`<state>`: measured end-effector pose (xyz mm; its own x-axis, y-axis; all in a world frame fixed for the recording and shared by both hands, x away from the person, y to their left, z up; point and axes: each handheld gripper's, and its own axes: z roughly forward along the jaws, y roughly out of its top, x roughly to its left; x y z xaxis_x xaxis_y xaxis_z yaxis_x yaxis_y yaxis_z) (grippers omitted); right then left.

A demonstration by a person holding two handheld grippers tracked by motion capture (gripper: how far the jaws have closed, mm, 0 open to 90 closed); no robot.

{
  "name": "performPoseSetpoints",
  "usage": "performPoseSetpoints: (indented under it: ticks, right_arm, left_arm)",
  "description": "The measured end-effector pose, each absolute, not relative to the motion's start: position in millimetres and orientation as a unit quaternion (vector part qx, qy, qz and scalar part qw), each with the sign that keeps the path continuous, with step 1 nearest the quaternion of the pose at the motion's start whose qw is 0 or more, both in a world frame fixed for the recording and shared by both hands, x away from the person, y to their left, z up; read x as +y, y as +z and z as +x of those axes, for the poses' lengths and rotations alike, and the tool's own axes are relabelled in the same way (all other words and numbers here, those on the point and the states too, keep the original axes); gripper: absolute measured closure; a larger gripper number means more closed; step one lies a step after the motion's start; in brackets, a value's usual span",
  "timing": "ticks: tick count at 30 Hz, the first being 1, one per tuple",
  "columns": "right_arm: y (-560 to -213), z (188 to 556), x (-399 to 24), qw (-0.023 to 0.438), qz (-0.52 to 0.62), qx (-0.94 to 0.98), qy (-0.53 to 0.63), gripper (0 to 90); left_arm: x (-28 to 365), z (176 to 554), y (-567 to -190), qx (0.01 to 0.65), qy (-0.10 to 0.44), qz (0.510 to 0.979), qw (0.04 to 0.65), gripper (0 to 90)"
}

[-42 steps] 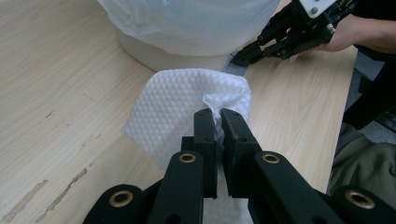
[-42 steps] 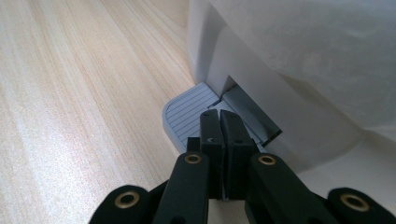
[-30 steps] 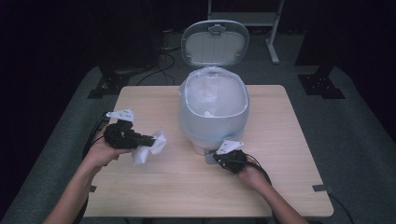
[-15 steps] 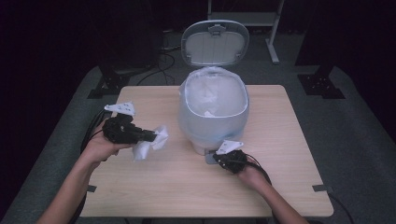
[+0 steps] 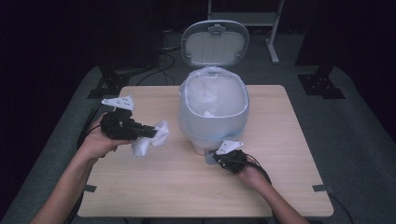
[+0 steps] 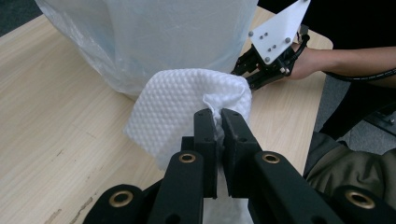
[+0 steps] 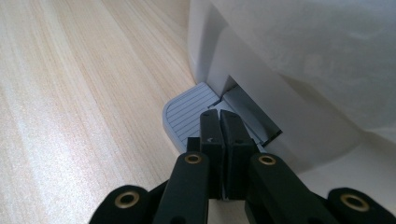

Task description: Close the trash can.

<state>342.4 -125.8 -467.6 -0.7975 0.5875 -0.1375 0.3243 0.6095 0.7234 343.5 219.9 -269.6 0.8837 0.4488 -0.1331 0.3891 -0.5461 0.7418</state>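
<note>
two hand-held grippers work at one wooden table (image 5: 140,196), and one pedal bin (image 5: 212,112) stands near its middle, lined with one clear plastic bag (image 5: 191,123) and with its one lid (image 5: 215,43) tipped up and open behind it. the left gripper (image 5: 152,132) sits left of the bin in the high view, its jaws pinched tight on one crumpled white paper towel (image 5: 152,139), which hangs off the jaw tips just beside the bin's bagged wall and above the tabletop. in the left gripper view the left gripper (image 6: 218,116) has the embossed paper towel (image 6: 182,107) squeezed between its two black jaws, the sheet bunched up ahead of them and close against the bag (image 6: 149,42). the right gripper (image 5: 219,158) is low at the front foot of the bin, with one grey three-cornered plate on its top. in the right gripper view the right gripper (image 7: 219,114) has its two jaws pressed together with nothing between them, the tips resting on the one ribbed grey foot pedal (image 7: 187,114) that juts from the base of the bin (image 7: 261,93). inside the bin, one scrap of white paper (image 5: 210,113) shows in the bag. two bare forearms come in from the near edge, one to each gripper.
</note>
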Motion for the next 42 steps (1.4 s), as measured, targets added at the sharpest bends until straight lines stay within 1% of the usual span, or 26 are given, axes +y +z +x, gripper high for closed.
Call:
performPoseSetpoints:
  ticks: [21, 42]
  right_arm:
    - [-468, 343, -126, 0.188, 0.257, 0.879, 0.355, 88.1]
    - [-468, 343, -127, 0.186, 0.257, 0.879, 0.356, 88.1]
  left_arm:
    - [206, 342, -240, 0.228, 0.042, 0.885, 0.405, 85.5]
    - [194, 345, -218, 0.219, 0.042, 0.884, 0.41, 85.5]
